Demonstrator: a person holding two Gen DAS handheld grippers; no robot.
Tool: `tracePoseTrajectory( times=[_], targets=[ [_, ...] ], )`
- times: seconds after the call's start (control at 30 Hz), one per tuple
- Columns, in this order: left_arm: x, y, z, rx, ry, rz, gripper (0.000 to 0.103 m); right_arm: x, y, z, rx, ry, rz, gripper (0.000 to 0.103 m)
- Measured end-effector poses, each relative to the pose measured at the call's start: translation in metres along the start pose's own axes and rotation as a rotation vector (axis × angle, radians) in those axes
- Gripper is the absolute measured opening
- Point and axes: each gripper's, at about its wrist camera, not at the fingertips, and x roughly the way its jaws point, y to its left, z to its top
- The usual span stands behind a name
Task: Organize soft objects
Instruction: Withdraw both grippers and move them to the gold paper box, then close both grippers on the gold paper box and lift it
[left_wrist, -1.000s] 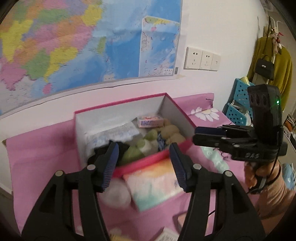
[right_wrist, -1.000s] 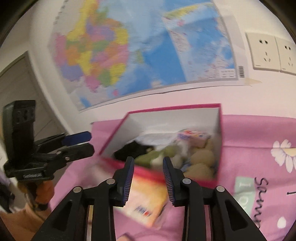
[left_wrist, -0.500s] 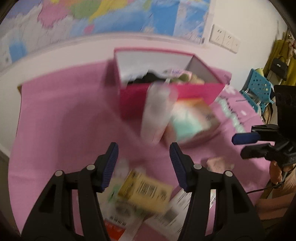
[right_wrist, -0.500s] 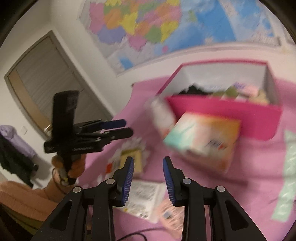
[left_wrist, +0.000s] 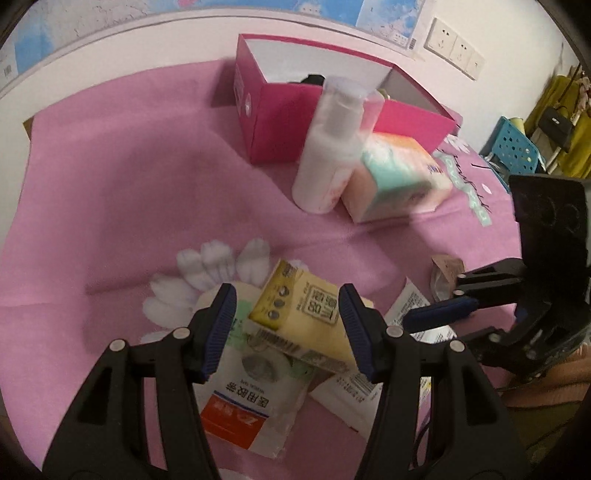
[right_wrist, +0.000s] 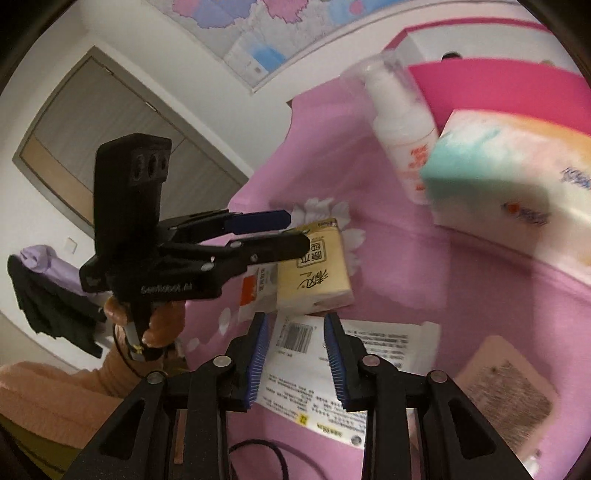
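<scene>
A yellow tissue pack (left_wrist: 303, 321) lies on a heap of flat packets at the near side of the pink cloth (left_wrist: 129, 192). My left gripper (left_wrist: 288, 328) hovers open over it, and its pads straddle the pack without pressing. In the right wrist view the left gripper (right_wrist: 295, 230) hangs above the yellow tissue pack (right_wrist: 314, 266). My right gripper (right_wrist: 295, 347) points down at a white printed packet (right_wrist: 332, 365). Its jaws are closing, with nothing gripped between them. Seen from the left wrist, the right gripper (left_wrist: 436, 325) is at the right, above the white printed packet (left_wrist: 410, 302).
An open pink box (left_wrist: 280, 122) holding soft items stands at the back. A white pump bottle (left_wrist: 328, 147) and a pastel tissue pack (left_wrist: 395, 181) stand in front of it. An orange-labelled white packet (left_wrist: 243, 402) and a brown packet (right_wrist: 506, 391) lie nearby. A blue perforated chair (left_wrist: 513, 147) is far right.
Both grippers have swung down and away from the pink box to the packets at the front of the cloth. The right jaws have narrowed a little.
</scene>
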Motion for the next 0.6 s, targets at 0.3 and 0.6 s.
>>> tracePoseTrajectory(
  times=[0.3, 0.6],
  targets=[
    [0.005, 0.003, -0.006, -0.021, 0.038, -0.101, 0.054, 0.005, -0.008, 0.003, 0.048, -0.014, -0.002, 0.028],
    [0.016, -0.009, -0.010, -0.020, 0.067, -0.184, 0.054, -0.013, -0.025, 0.006, 0.083, -0.076, -0.092, 0.028]
  ],
)
